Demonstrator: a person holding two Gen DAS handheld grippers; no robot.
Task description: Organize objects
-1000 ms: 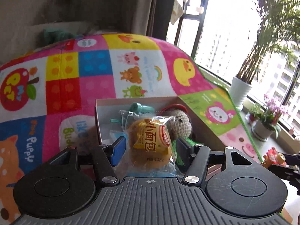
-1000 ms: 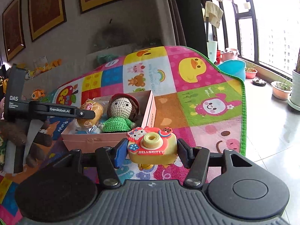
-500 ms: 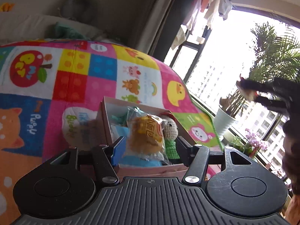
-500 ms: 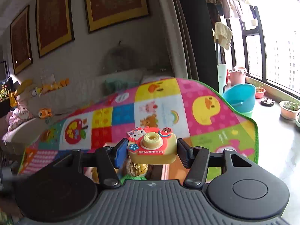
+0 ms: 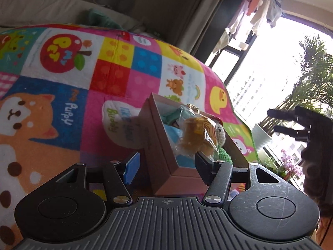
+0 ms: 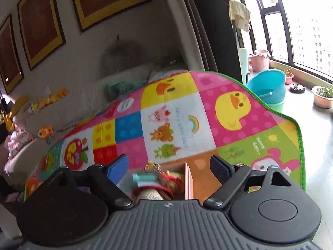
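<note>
Just opened right gripper [image 6: 168,162] above box [image 6: 188,183]; toy camera gone from pads, probably dropped inside. Left gripper [image 5: 166,162] beside box: released, empty.

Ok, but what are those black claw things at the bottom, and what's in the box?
Those are two grabbers that a person holds, one in each hand. Each carries a small camera that looks out along its two fingers. So one picture comes from the left grabber and the other from the right grabber.

Below them lies a colourful patchwork play mat with cartoon animals. On it stands an open pink cardboard box. Inside are a clear packet of golden bread, a crocheted doll with a red hat and some blurry small things.

Neither grabber holds anything. The left one's fingers stand apart near the box corner. The right one's fingers have just been opening above the box, with nothing between them.
</note>
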